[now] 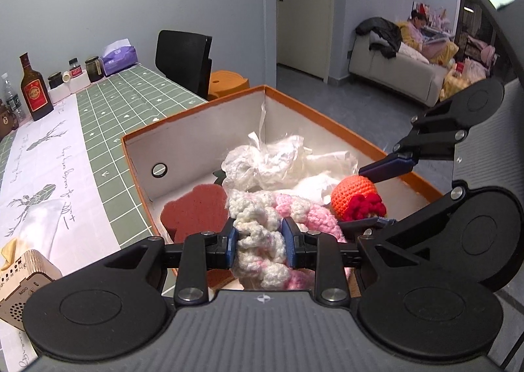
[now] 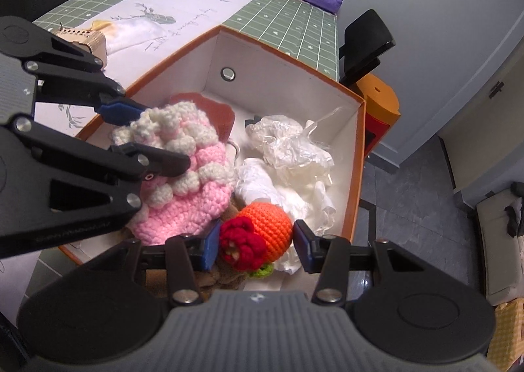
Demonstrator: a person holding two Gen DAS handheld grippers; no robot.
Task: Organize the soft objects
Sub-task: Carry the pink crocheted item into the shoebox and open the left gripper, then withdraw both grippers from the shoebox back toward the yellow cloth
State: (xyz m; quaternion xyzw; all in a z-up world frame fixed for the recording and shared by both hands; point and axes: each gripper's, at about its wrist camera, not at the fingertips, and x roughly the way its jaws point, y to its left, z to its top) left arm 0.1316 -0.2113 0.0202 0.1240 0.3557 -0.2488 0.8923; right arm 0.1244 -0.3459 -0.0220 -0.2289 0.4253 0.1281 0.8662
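Note:
An orange box (image 1: 203, 104) (image 2: 359, 155) with white inner walls stands on the table. My left gripper (image 1: 259, 239) (image 2: 154, 139) is shut on a pink and white crocheted piece (image 1: 262, 241) (image 2: 193, 182) and holds it over the box. My right gripper (image 2: 257, 245) (image 1: 376, 198) is open, its fingers on either side of an orange crocheted ball with a red flower (image 2: 265, 231) (image 1: 353, 198) in the box, with a gap on the right side. A reddish sponge (image 1: 193, 208) (image 2: 222, 109) and crumpled white plastic bags (image 1: 268, 162) (image 2: 288, 149) lie inside.
The table has a green grid cloth (image 1: 137, 90) with a white runner (image 1: 36, 159). A wooden radio box (image 1: 23, 277) (image 2: 82, 39) stands beside the box. Bottles and jars (image 1: 34, 87) line the far edge. A black chair (image 1: 183, 60) and an orange stool (image 1: 229, 80) stand past the table.

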